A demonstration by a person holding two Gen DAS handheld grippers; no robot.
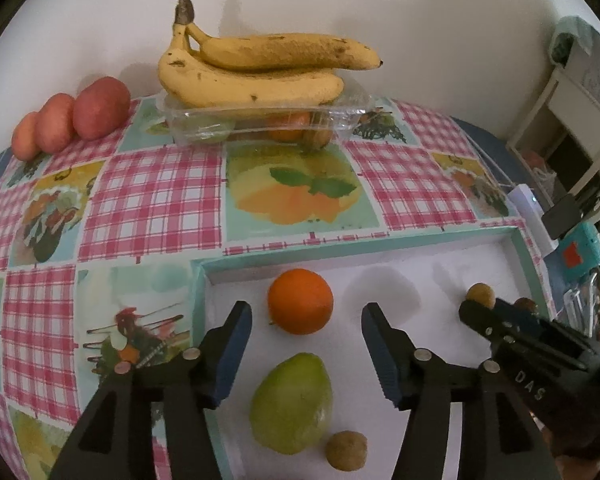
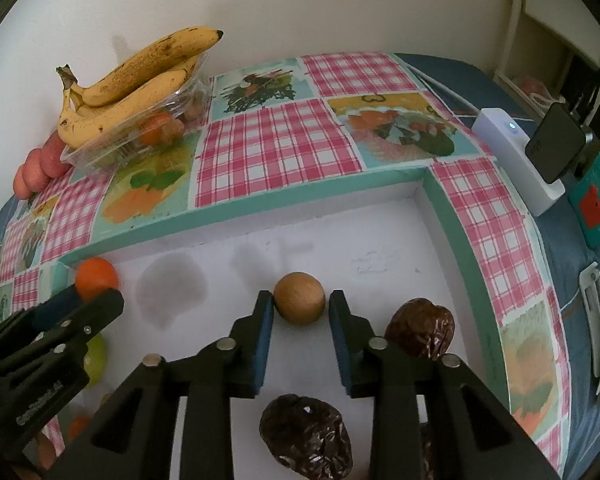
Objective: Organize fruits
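Where it lies boxed, a smooth round orange [image 1: 300, 301].

the only readable text is "das", in pale letters on the black plastic body of the right gripper [image 1: 466, 310], seen from the left wrist view. embossed letters on the other black gripper body are too blurred to read.

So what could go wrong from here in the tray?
The small brown ball fruit sits between the right gripper fingertips with visible gaps; round, it may roll once nudged. The orange lies loose just ahead of the open left gripper. The bananas balance atop the clear container.
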